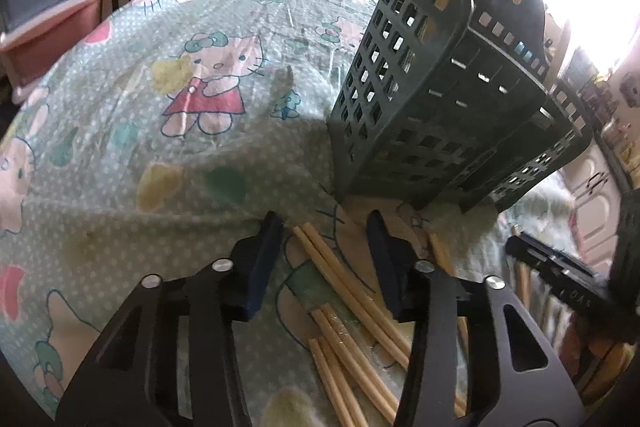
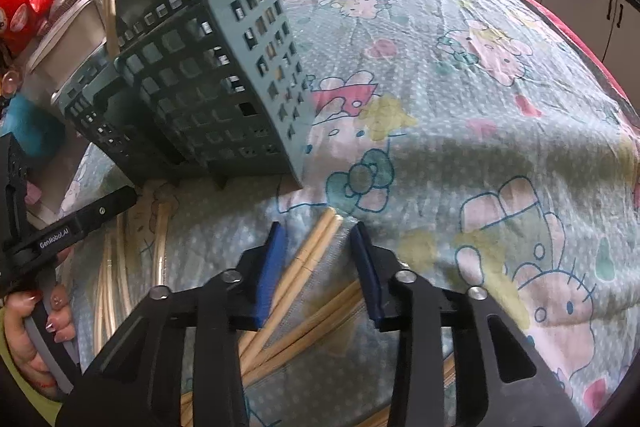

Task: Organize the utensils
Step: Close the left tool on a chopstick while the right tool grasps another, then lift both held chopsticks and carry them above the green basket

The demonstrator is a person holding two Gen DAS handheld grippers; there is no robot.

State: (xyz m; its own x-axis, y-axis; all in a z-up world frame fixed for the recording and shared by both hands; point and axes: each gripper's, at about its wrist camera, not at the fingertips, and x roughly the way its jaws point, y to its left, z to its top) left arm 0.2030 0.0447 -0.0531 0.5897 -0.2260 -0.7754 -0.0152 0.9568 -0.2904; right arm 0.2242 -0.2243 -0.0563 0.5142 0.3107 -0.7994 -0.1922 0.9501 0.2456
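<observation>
Nearest in the left wrist view: left tool [image 1: 322, 247] lowered over a loose heap of chopsticks [image 1: 352, 307] on the surface [image 1: 120, 155], jaws partly drawn in, blue pads straddling a pair of sticks with a gap on each side. No pad visibly pressing, so nothing gripped yet. A few more sticks lying just past the right-hand pad, close to the basket's foot.

Nearest in the right wrist view: right tool [image 2: 318, 247] in the same attitude, jaws narrowed around two chopsticks [image 2: 316, 247] whose tips point up towards the basket. One stick lying close against the left pad [image 2: 272, 267]; firm contact hard to judge, and the right pad standing clear. Not holding, as far as can be told. Further sticks fanned out below and to the left, near the person's hand [image 2: 36, 331] wrapped round the other tool's handle.

Farther off: dark green slotted basket [image 1: 440, 99] standing upright on the patterned cloth, just beyond both heaps, with a lower compartment in front and a taller back panel. Pale slivers glimpsed through the upper slots, and one pale stick rising beside the back panel in the right wrist view; inside or behind the basket, impossible to say.

Beyond that: drawers, pots and cupboards of a kitchen, out of play.

Judged progress: early. Most chopsticks apparently loose on the surface. Left to do: close on a pair with each tool, lift, carry over the rim, drop tips-down into a compartment, then repeat for the remaining sticks.
</observation>
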